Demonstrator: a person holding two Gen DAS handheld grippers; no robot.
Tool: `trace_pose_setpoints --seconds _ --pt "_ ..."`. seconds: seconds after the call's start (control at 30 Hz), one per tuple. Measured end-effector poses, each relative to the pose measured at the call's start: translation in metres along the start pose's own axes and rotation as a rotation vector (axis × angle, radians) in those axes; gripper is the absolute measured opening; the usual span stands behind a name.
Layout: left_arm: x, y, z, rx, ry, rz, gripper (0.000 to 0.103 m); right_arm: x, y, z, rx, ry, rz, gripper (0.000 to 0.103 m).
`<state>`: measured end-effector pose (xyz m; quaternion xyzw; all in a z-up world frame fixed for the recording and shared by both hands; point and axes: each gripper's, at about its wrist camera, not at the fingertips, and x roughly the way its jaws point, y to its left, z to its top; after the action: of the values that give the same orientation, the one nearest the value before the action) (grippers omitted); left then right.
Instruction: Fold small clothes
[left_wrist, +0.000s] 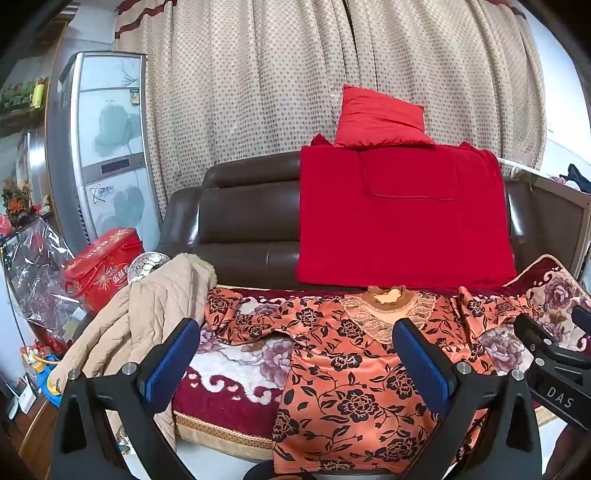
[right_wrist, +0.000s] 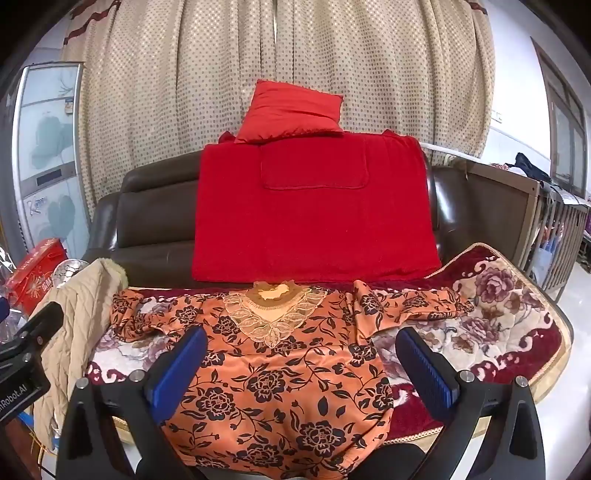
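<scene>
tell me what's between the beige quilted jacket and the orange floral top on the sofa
A bare stretch of the floral seat cover, showing in both wrist views. The jacket lies left of it; the top's left sleeve runs along its far edge.

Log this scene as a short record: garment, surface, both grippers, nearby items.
garment: orange floral top, spread flat, lace collar away from the cameras, sleeves out to both sides
surface: floral blanket on a dark sofa
left gripper: open, empty, above the top's left side
right gripper: open, empty, above the top's body
beside garment: beige quilted jacket, at its left
behind: red blanket over the backrest, red cushion on top
fold: not begun
</scene>
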<state>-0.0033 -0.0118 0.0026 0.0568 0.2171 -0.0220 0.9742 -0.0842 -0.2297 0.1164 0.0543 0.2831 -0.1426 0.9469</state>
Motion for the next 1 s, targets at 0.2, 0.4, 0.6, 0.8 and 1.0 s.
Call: trace_pose_setpoints --seconds 0.2,0.4,0.6,0.8,1.0 --pt "0.0000 0.0006 0.0002 -0.002 0.001 -0.002 0.103 -0.0005 0.0000 0.0000 -0.003 0.002 0.000 0.103" --pt "-0.0004 0.0011 0.0006 -0.002 0.003 -0.004 0.103 -0.0044 0.0007 0.0027 0.004 -0.003 0.000 0.103" --pt "0.0004 -0.0001 0.0007 0.001 0.005 -0.005 0.103 0.0016 -0.0037 0.0013 0.002 -0.006 -0.002 0.103" --pt "0.0011 -0.0021 0.0012 0.004 0.006 -0.007 0.103 -0.0001 -0.0019 -0.0010 0.004 -0.004 -0.002 0.103" --pt "0.0010 -0.0027 0.0015 0.003 0.005 -0.007 0.103 -0.0009 -0.0044 -0.0011 0.007 -0.004 0.000 0.103"
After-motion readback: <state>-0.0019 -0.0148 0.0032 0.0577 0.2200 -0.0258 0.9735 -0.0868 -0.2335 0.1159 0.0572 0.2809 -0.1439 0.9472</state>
